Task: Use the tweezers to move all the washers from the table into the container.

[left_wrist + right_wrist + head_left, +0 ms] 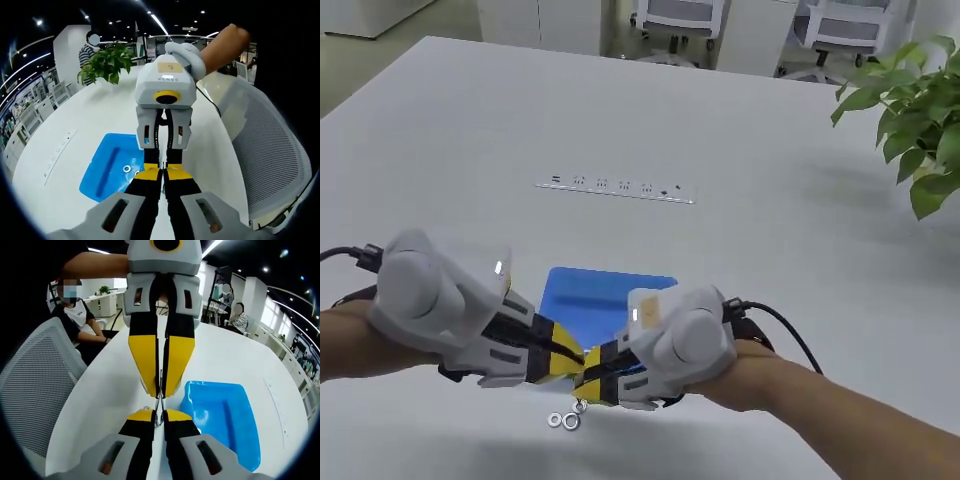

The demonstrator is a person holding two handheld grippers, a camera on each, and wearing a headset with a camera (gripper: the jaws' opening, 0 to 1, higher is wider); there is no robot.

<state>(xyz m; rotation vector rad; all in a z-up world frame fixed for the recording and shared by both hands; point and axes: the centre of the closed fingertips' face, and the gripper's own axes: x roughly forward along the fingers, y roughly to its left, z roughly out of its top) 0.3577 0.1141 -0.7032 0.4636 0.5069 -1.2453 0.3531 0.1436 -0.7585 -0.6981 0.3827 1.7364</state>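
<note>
1. Table [770, 250]: white, spans the head view. The work sits at lower centre.
2. Container [605, 290]: blue tray at lower centre, just behind my grippers. In the left gripper view, at least one of the washers [127, 169] lies inside it.
3. Left gripper [161, 172]: enters the head view from lower left, held roughly level and pointing across at the other one. Jaws narrow, pinched on the tweezers as far as I can judge.
4. Right gripper [159, 416]: enters from lower right, nose to nose with the left. Jaws narrow, closed on the same tool.
5. Tweezers [160, 402]: thin metal strip at the centre of the right gripper view, running between both pairs of yellow tips. Its points are hidden.
6. Washers on the table [563, 421]: two, touching, at bottom centre of the head view, just below the jaws and outside the container.
7. Step, my judgement: mid-task, settling the tweezers between both grippers. Next: free one grip, lower the points onto the near washer and pinch its rim. A flat ring may slip.
</note>
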